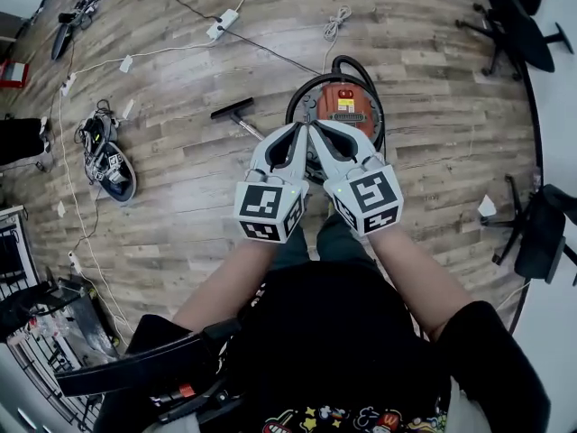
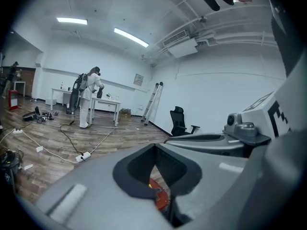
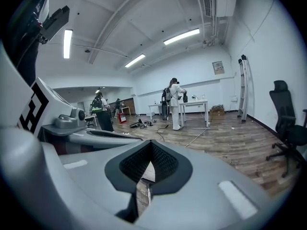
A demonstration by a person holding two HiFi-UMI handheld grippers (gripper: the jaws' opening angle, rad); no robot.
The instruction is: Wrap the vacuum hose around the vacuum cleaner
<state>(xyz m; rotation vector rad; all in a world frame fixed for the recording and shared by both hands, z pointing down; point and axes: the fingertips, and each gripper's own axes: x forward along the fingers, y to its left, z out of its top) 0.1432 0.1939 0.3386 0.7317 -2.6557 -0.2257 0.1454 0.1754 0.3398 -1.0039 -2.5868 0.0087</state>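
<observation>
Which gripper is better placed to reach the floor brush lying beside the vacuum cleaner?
Probably left: the floor brush lies on the left gripper's side of the vacuum cleaner; the right gripper is farther off. Both are shut and empty.

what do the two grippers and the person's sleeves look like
Both the left gripper and right gripper are light grey moulded shells with black ribbed pads inside the jaws, each carrying a white cube of black square markers. The sleeves are black.

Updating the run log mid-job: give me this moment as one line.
left gripper: shut, empty | right gripper: shut, empty | both side by side over vacuum cleaner | hose: looped round it
</observation>
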